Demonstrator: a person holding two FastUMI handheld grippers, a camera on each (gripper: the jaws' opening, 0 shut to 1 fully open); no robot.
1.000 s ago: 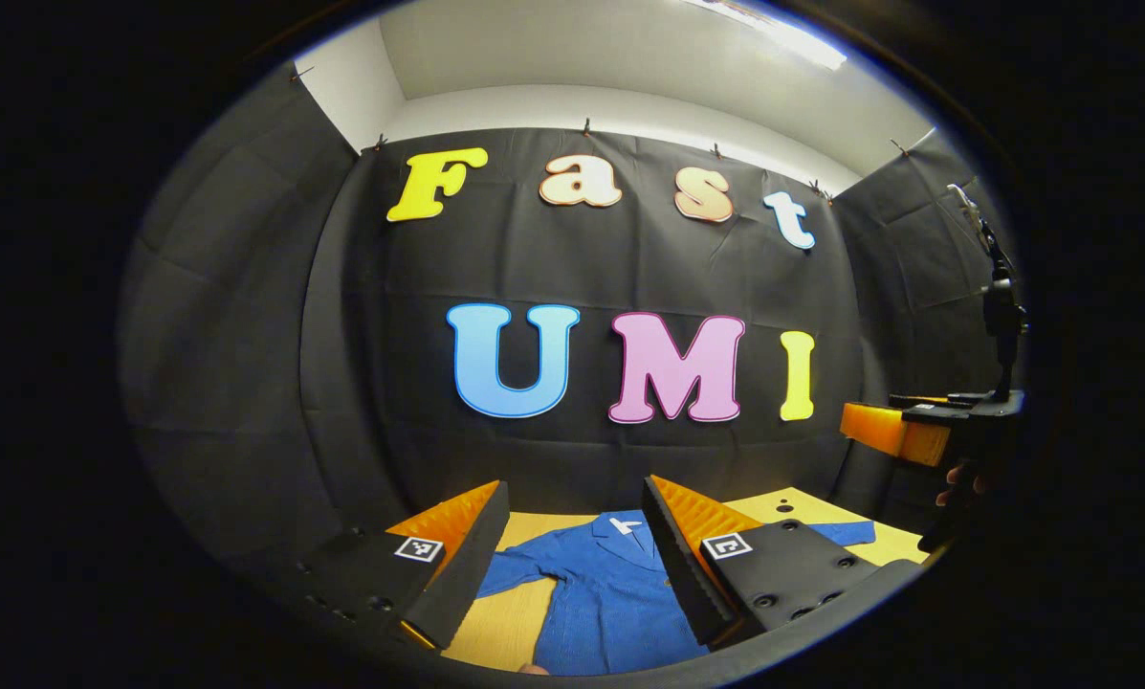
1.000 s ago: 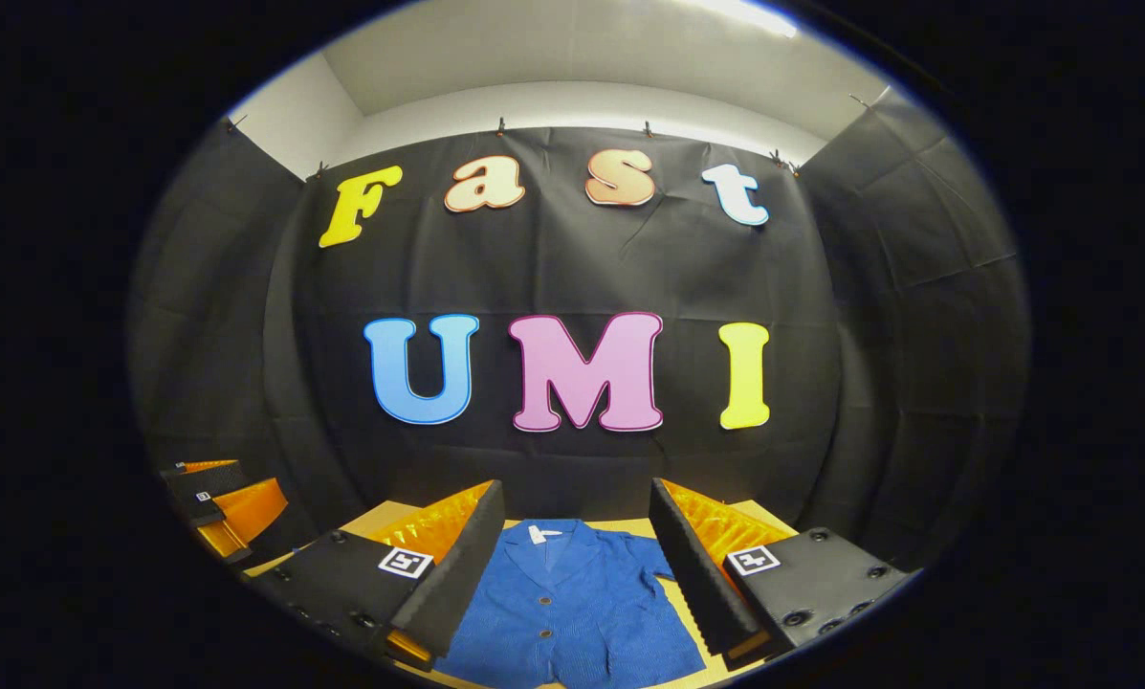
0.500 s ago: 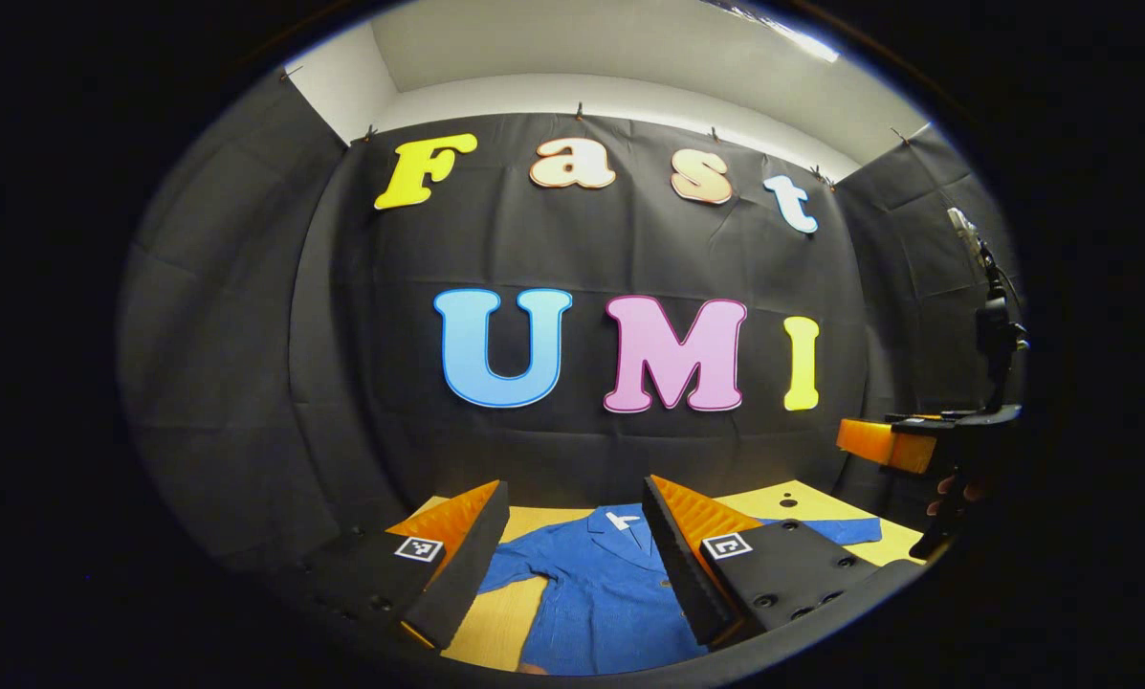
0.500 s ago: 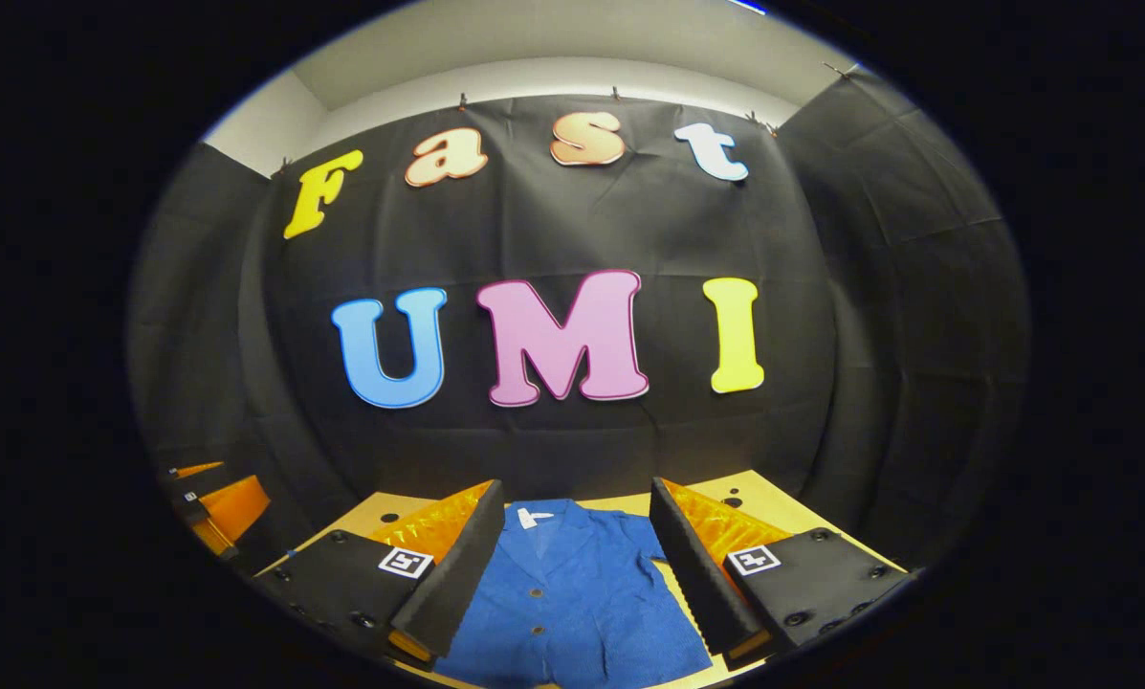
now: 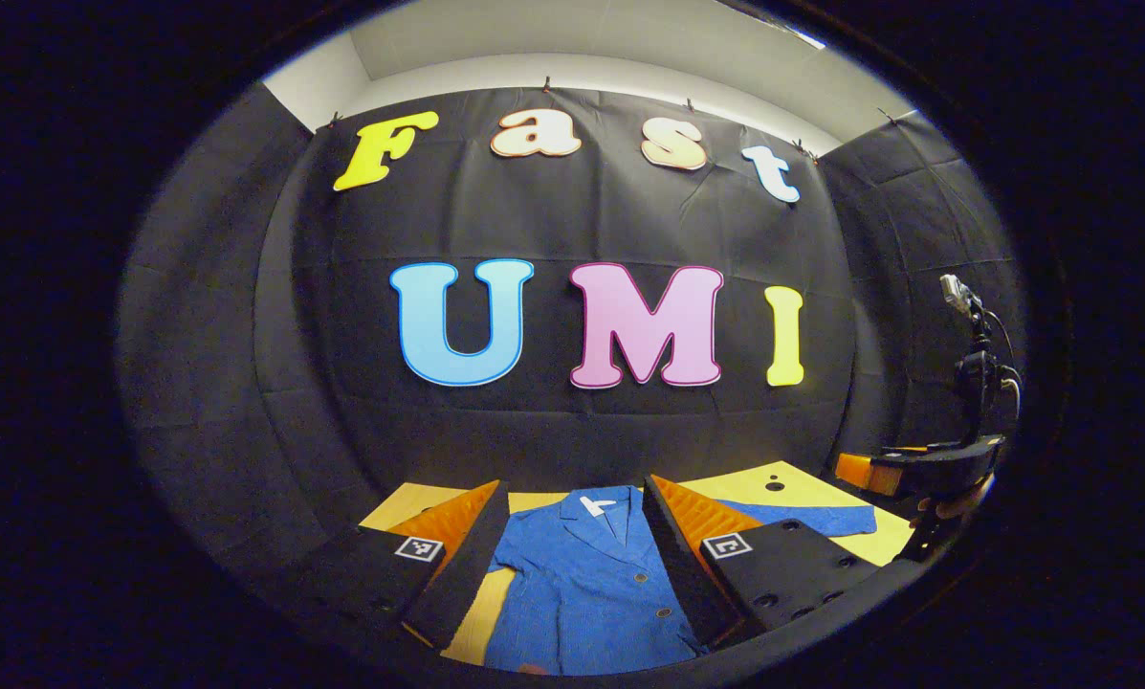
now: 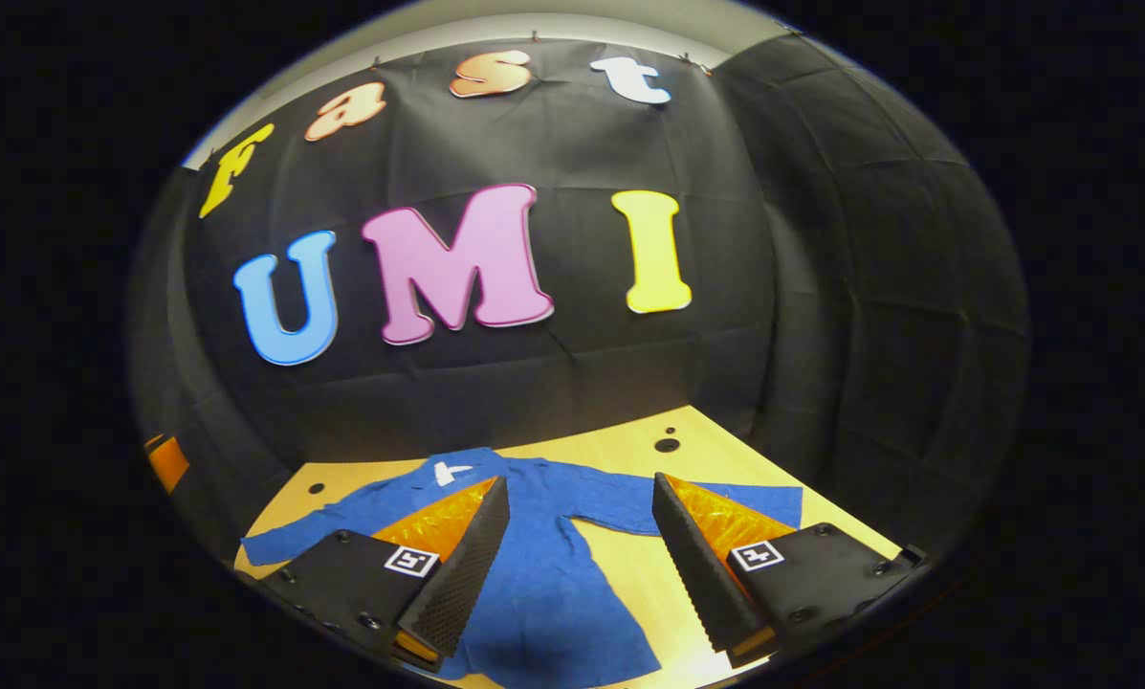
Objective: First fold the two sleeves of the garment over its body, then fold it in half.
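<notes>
We hold the left gripper [image 5: 572, 555] above the near part of the table [image 5: 782, 493] with its jaws spread wide and nothing between them; through the gap we look down on the chest and collar of the blue garment [image 5: 586, 584]. Off to the side in the left gripper view we also see the other gripper, held in a hand [image 5: 955, 500]. In its own view the right gripper [image 6: 577, 565] is just as wide open and empty, and it hangs over the garment's body near the armpit of the right sleeve [image 6: 715, 502].

The garment lies flat, front up, collar toward the booth wall, both sleeves spread out to the sides; the left sleeve [image 6: 309, 531] reaches toward the table's edge. No fold is made yet, as far as we judge.

We expect it to handle as light, soft, thin cloth: it will drape and sag from any pinch, and slide a little on the smooth wooden top. We would take each sleeve at the cuff, pinching only the sleeve, and lay it across the chest. For the halving we would take the hem corners, one per gripper, so the cloth stays square. The buttons [image 5: 641, 577] down the front are small and hard, and best avoided.

A small white neck label [image 6: 451, 471] sits inside the collar; any writing on it is too small for us to read.
</notes>
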